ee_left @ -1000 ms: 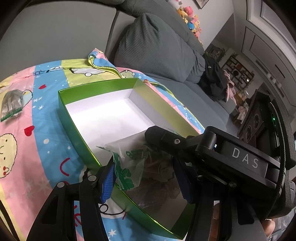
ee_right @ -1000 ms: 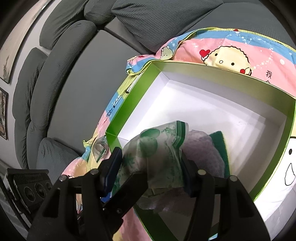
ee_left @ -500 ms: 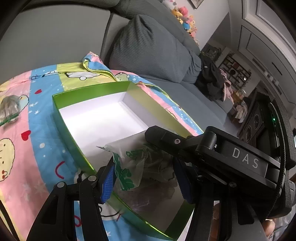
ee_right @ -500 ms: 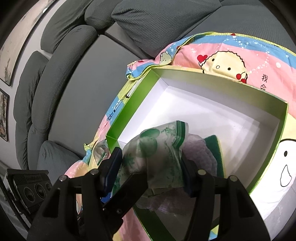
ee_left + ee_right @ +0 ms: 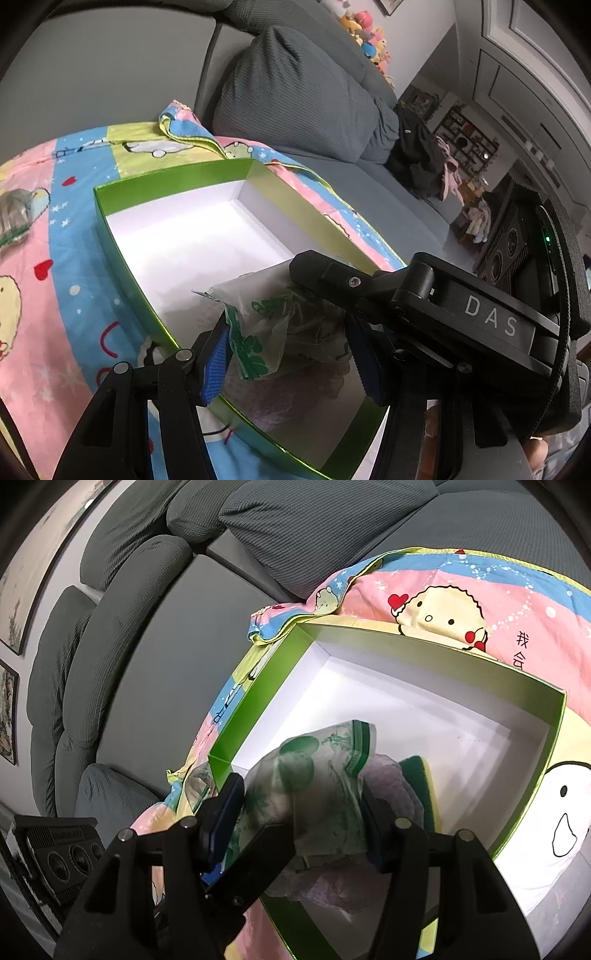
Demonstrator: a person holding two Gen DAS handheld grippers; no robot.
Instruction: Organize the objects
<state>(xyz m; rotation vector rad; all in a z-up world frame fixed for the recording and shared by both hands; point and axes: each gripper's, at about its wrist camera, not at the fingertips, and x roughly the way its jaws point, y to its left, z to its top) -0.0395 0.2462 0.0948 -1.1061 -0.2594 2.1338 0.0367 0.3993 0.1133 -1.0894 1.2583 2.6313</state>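
Note:
A green box with a white inside [image 5: 110, 236] [image 5: 255, 709] lies open on a cartoon-print blanket. A clear plastic bag with green print [image 5: 258, 332] [image 5: 325, 790] sits between both pairs of fingers, over the near end of the box. My left gripper [image 5: 288, 354] and my right gripper [image 5: 303, 819] both close on this bag from opposite sides. A purple cloth [image 5: 391, 786] and a green-and-yellow sponge [image 5: 421, 775] lie in the box under the bag. The right gripper's black body shows in the left wrist view [image 5: 443, 306].
The blanket [image 5: 55, 295] [image 5: 461, 590] covers a grey sofa seat with grey cushions [image 5: 303, 92] behind. A second clear bag [image 5: 14, 218] lies on the blanket left of the box. A black speaker-like device [image 5: 62, 853] stands at the lower left.
Both grippers have kept their hold on the bag. The box has shifted slightly in both views as the grippers lifted and drew back a little.

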